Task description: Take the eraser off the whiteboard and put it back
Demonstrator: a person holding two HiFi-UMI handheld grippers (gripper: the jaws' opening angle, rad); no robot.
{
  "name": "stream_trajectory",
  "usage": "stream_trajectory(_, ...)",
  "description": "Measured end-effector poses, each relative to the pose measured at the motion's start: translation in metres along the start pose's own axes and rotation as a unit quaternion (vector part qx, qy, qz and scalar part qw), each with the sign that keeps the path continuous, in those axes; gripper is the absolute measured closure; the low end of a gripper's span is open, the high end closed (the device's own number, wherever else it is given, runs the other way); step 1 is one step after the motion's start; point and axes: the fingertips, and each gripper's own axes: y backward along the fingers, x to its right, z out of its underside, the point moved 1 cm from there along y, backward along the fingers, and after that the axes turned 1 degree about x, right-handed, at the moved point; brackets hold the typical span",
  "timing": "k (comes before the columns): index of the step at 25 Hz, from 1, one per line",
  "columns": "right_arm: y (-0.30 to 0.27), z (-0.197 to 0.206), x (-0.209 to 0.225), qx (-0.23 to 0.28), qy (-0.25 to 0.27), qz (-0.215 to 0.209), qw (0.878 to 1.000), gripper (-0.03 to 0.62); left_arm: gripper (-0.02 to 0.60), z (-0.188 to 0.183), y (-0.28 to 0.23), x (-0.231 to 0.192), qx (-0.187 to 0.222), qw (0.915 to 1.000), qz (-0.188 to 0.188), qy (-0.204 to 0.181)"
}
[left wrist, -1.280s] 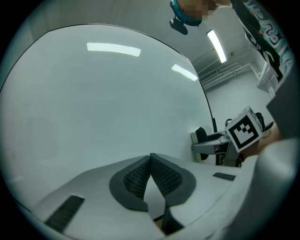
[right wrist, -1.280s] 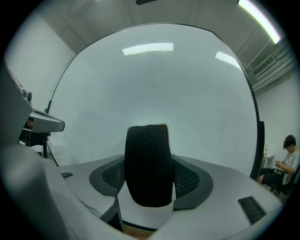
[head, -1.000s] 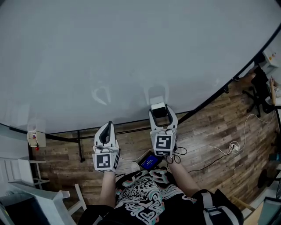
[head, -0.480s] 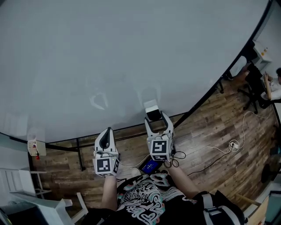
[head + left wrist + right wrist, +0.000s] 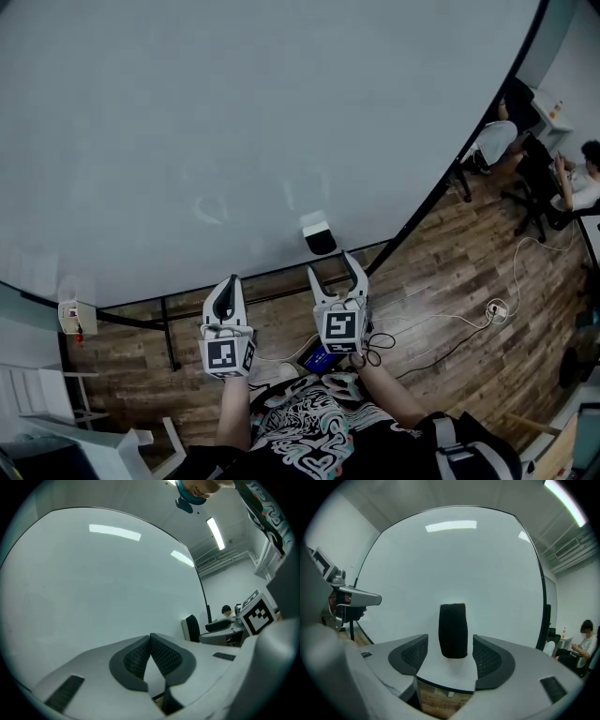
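As the eraser (image 5: 319, 237) sits on the whiteboard (image 5: 234, 112) at twelve o'clock of the released right tool (image 5: 335, 267), it looks replaced or untouched

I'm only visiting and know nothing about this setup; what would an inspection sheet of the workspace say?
Surface: whiteboard, no writing seen.
Job's things: eraser on the board's lower part, held by nothing.
Clutter: small box at the board's lower left edge.
Grippers: left gripper jaws together, empty; right gripper jaws apart, facing the eraser, not touching.
Cables: cables lying on the wooden floor.
Surroundings: seated people at the right.
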Motion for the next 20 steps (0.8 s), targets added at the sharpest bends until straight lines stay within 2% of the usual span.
stream_trajectory(4,0.013,-0.006,0.001,0.012,-0.004,-0.001,1.0,0.312,0.558,-0.003,0.005,0.006,0.005,1.0,0.002,0.0)
stream_trajectory(8,0.025,-0.007,0.003,0.021,-0.018,0.001,1.0,0.35,0.558,-0.004,0.01,0.012,0.009,0.9999,0.006,0.001)
stream_trajectory(13,0.035,-0.006,0.0,0.028,-0.046,-0.012,0.998,0.56,0.56,-0.002,0.018,0.014,0.003,1.0,0.007,-0.003)
stream_trajectory(20,0.045,-0.01,-0.012,0.053,-0.084,-0.059,0.993,0.56,0.558,0.001,0.028,0.011,-0.004,1.0,0.0,-0.007)
